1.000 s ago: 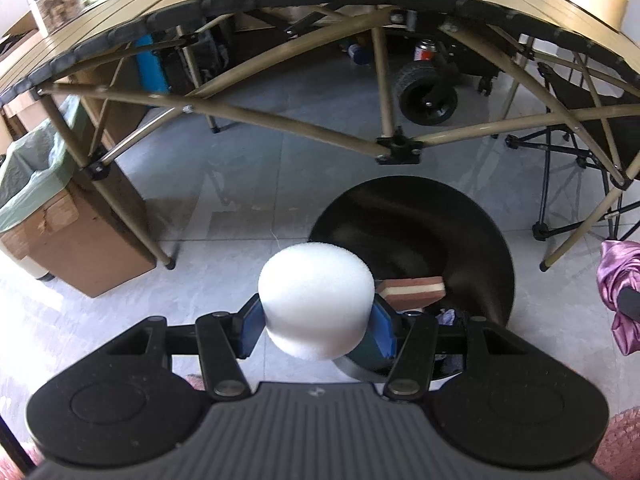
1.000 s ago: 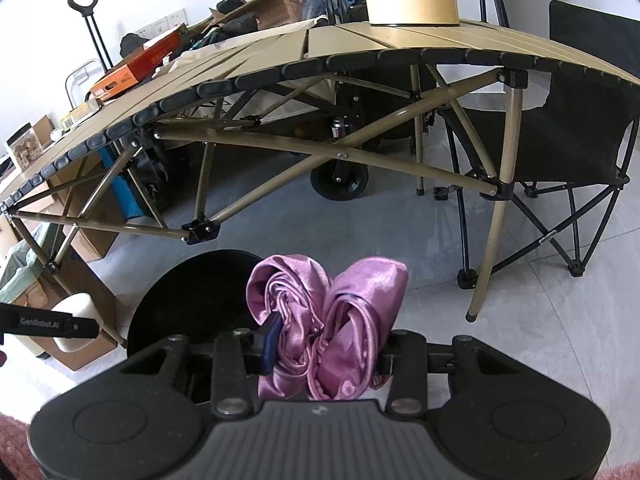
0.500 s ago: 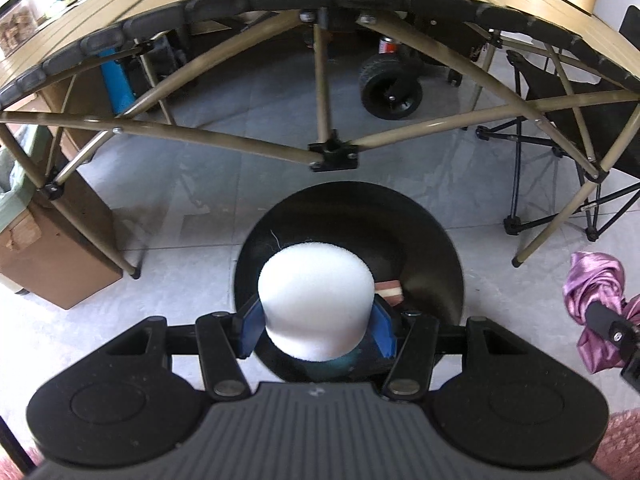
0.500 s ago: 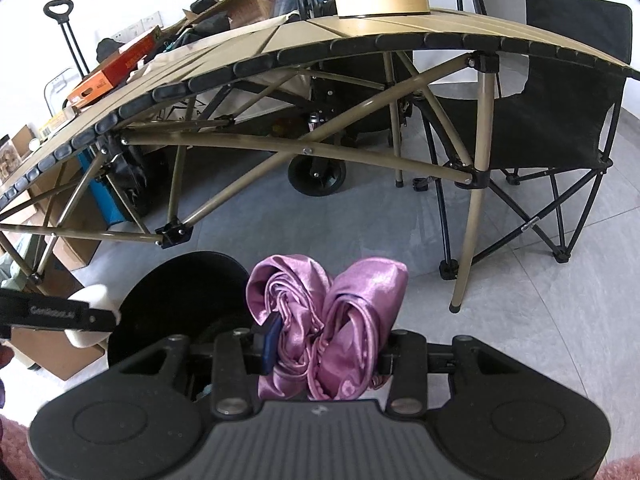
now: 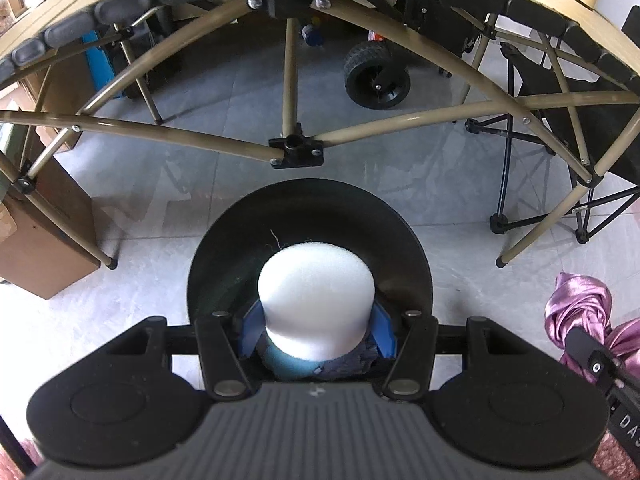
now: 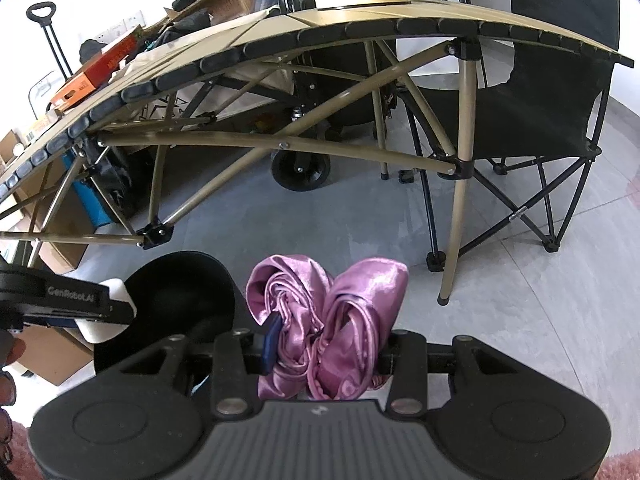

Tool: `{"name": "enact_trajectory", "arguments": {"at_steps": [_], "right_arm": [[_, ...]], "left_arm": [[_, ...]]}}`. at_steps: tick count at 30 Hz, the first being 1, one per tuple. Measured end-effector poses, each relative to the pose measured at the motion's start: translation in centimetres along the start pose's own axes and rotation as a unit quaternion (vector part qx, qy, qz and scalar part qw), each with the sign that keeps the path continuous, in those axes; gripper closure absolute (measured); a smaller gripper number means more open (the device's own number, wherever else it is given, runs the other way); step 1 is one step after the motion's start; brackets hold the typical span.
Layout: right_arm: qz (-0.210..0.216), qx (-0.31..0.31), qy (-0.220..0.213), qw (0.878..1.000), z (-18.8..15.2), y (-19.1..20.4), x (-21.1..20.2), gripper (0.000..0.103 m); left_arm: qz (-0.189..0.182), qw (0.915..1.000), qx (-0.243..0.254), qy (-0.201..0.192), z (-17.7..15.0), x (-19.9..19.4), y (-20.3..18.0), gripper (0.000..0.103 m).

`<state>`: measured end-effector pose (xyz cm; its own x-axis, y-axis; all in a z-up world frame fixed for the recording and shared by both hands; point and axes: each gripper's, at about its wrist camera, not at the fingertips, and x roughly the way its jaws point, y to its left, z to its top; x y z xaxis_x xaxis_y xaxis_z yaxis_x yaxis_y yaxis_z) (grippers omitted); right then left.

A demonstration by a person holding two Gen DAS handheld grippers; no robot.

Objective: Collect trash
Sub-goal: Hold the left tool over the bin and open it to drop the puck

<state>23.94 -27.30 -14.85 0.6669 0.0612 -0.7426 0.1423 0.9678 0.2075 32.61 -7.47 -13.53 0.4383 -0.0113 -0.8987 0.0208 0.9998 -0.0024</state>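
Note:
My left gripper [image 5: 316,326] is shut on a white foam cylinder [image 5: 316,296] and holds it right over the open mouth of a round black trash bin [image 5: 312,216] on the floor. The foam hides most of the bin's inside. My right gripper [image 6: 326,344] is shut on a crumpled pink satin cloth [image 6: 332,312], held to the right of the bin [image 6: 180,280]. The cloth also shows at the right edge of the left wrist view [image 5: 580,312]. The left gripper with the foam [image 6: 116,312] shows at the left of the right wrist view.
A tan folding table [image 6: 360,36] with crossed legs stands just beyond the bin. A black folding chair [image 6: 560,92] is at the right. A cardboard box [image 5: 40,232] sits at the left. A black wheel [image 5: 378,80] is under the table.
My left gripper has moved with the foam from beside the bin to directly over its opening. The right gripper with the pink cloth has come a little closer to the bin.

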Motion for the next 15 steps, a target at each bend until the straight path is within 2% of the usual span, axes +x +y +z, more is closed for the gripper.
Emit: {"name": "enact_trajectory", "arguments": {"at_steps": [6,8,10,11,12,15], "right_arm": [[0.001,-0.001,0.004,1.000,0.05,-0.02,0.25,0.063],[0.001,0.000,0.004,1.000,0.10,-0.10,0.28,0.063],[0.001,0.000,0.004,1.000,0.12,-0.11,0.32,0.063],[0.001,0.000,0.005,1.000,0.11,-0.09,0.32,0.063],[0.002,0.000,0.005,1.000,0.10,-0.07,0.31,0.063],[0.003,-0.003,0.005,1.000,0.08,0.12,0.26,0.063]], "left_arm": [[0.003,1.0000,0.002,0.001,0.17,0.21,-0.47,0.043],[0.007,1.0000,0.000,-0.001,0.19,0.11,-0.38,0.030],[0.018,0.9998,0.000,-0.005,0.20,0.00,-0.50,0.008],[0.026,0.9996,-0.001,-0.007,0.20,-0.11,-0.45,0.003],[0.033,0.9994,-0.005,-0.008,0.19,-0.16,-0.35,0.000],[0.033,0.9994,-0.008,-0.003,0.20,-0.14,0.05,0.000]]}}
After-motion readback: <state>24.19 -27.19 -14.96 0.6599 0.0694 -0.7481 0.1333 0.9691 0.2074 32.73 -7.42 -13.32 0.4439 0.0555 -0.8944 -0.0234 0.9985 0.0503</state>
